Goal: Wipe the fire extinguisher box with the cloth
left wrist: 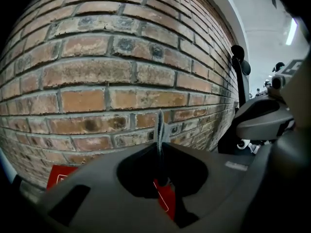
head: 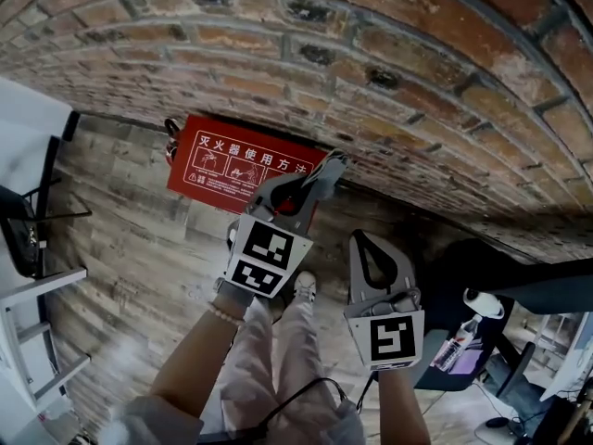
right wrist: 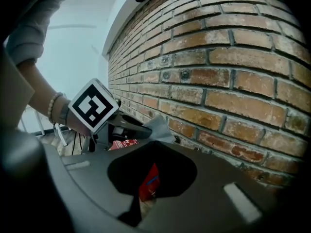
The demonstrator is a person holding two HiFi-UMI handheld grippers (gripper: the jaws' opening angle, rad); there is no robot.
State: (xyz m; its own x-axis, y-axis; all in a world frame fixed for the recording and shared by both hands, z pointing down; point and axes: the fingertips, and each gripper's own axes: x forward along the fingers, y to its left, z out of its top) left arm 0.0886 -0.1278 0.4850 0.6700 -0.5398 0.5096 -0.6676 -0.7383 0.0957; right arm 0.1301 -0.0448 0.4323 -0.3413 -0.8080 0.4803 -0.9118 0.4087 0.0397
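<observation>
- Left tongs (head: 318, 182): pinching cloth (head: 332, 163), held by the box, likely ready to wipe.
- Box (head: 243, 168): red, against wall (head: 389, 54), 9 o'clock of cloth.
- Right tongs (head: 364, 242): pressed together, empty, apparently spare, 5 o'clock of cloth.

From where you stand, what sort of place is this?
Probably an indoor office or studio: a rough red brick wall, a red fire extinguisher box on the floor against it, and a grey wheeled office chair nearby.

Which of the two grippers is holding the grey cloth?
The left gripper: it is shut on the cloth, close to the red box. The right gripper holds nothing.
</observation>
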